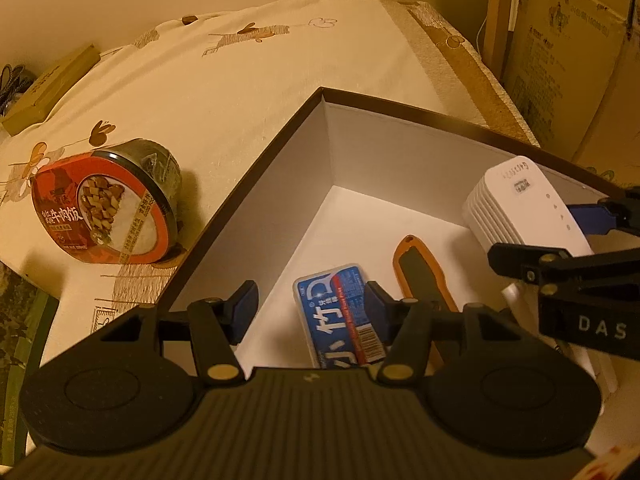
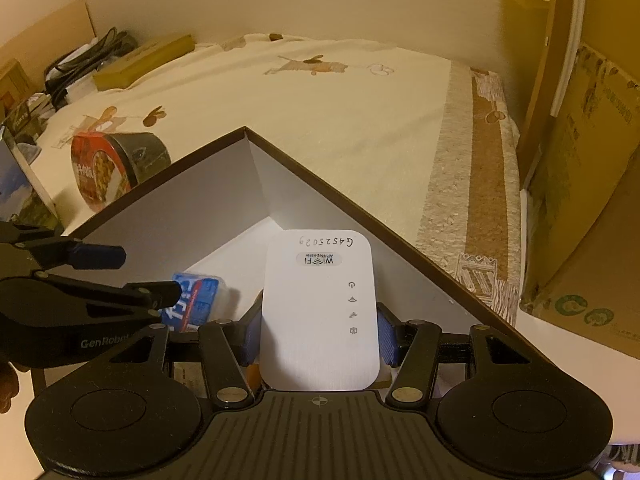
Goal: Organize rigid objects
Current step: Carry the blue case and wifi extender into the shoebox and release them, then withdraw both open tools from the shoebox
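Note:
A dark-rimmed box with white inner walls (image 1: 280, 184) (image 2: 192, 216) stands on the bed. My right gripper (image 2: 318, 334) is shut on a white WiFi repeater (image 2: 320, 320) and holds it over the box's right side; the repeater also shows in the left wrist view (image 1: 516, 204). My left gripper (image 1: 310, 310) is open and empty over the box. Below it on the box floor lie a blue tin (image 1: 340, 312) (image 2: 200, 292) and an orange-and-black utility knife (image 1: 424, 272). A round instant-rice bowl (image 1: 108, 204) (image 2: 116, 168) lies on its side left of the box.
The cream bedspread (image 1: 256, 80) stretches behind the box. A flat yellow-brown box (image 1: 48, 88) (image 2: 144, 62) lies at the bed's far left beside cables (image 2: 88, 56). A large cardboard carton (image 2: 588, 200) stands right of the bed.

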Action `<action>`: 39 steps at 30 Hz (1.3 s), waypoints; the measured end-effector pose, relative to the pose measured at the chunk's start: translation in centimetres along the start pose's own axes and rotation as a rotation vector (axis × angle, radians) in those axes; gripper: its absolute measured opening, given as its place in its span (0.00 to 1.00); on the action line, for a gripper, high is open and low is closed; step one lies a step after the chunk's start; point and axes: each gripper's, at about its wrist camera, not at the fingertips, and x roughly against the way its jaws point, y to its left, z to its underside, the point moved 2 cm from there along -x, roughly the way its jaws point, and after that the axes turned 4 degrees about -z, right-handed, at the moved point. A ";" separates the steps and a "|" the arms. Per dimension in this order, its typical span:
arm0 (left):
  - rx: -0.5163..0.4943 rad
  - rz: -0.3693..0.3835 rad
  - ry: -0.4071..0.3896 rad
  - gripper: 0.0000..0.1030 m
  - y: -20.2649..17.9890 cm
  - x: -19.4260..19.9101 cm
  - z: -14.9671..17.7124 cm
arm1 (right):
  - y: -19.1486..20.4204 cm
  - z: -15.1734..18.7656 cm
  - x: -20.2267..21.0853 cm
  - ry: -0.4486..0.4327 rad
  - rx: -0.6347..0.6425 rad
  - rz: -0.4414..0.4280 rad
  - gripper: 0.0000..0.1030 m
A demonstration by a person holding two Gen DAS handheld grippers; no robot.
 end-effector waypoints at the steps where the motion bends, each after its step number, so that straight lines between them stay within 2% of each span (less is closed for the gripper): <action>1: 0.003 0.001 0.001 0.53 0.0 0.1 0.0 | 0.0 -0.1 0.0 -0.001 -0.003 0.001 0.51; 6: 0.001 -0.001 -0.001 0.53 0.0 0.6 0.0 | -0.1 -0.9 1.0 -0.067 -0.012 -0.005 0.51; 12: 0.007 0.007 -0.009 0.53 0.1 1.4 0.1 | -0.3 -1.1 1.9 -0.062 -0.016 -0.008 0.51; 26: 0.015 0.029 -0.020 0.55 0.0 3.7 1.3 | -0.2 1.6 4.2 -0.019 -0.066 -0.026 0.56; 32: 0.032 0.040 -0.046 0.58 0.2 6.1 2.1 | -0.2 2.7 6.5 -0.027 -0.101 -0.032 0.64; 37: 0.043 0.051 -0.073 0.59 0.3 9.1 3.2 | 0.2 3.9 9.1 -0.031 -0.113 -0.026 0.66; 39: 0.050 0.047 -0.083 0.62 0.4 10.5 3.8 | 0.4 4.5 10.3 -0.030 -0.111 -0.028 0.67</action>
